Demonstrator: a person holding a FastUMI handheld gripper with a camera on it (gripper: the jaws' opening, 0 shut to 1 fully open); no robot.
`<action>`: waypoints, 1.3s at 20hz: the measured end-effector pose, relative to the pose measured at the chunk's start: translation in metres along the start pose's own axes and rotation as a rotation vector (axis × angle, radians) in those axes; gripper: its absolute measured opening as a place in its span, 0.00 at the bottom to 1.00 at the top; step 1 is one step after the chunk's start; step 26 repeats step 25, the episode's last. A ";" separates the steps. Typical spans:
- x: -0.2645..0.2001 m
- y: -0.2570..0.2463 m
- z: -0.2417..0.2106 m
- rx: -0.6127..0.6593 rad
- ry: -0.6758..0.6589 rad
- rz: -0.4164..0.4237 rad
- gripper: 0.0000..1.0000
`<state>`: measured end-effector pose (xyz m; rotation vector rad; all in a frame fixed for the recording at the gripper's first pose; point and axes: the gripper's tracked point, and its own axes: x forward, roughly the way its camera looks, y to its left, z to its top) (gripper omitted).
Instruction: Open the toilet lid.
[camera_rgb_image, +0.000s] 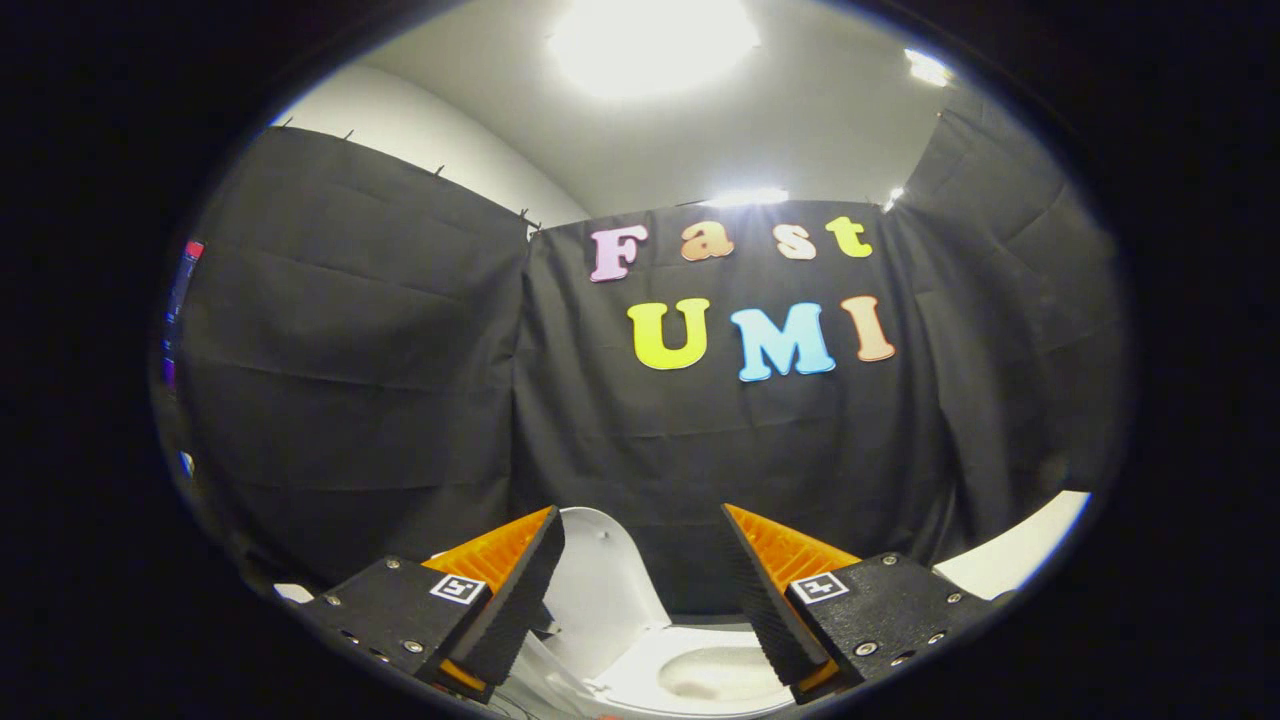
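The gripper (640, 590) is held with its jaws spread wide apart, and nothing is gripped between them. The toilet lid (600, 585) is seen standing up just ahead of the left finger (515, 600), its long side running upward and leaning back toward the black cloth wall. The toilet bowl (715, 675) is seen uncovered below, in the gap between the fingers (so the lid looks already raised). No further lift seems needed.

Black cloth (400, 380) hangs all around me, under a white ceiling (800, 130) with a bright lamp (650, 40) straight above.
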<state>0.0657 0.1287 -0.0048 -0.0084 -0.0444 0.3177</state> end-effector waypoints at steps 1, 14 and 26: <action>-0.005 -0.015 0.001 0.005 0.002 -0.019 0.95; -0.074 -0.119 0.017 -0.051 0.056 -0.205 0.94; -0.081 -0.105 0.034 -0.111 0.050 -0.219 0.94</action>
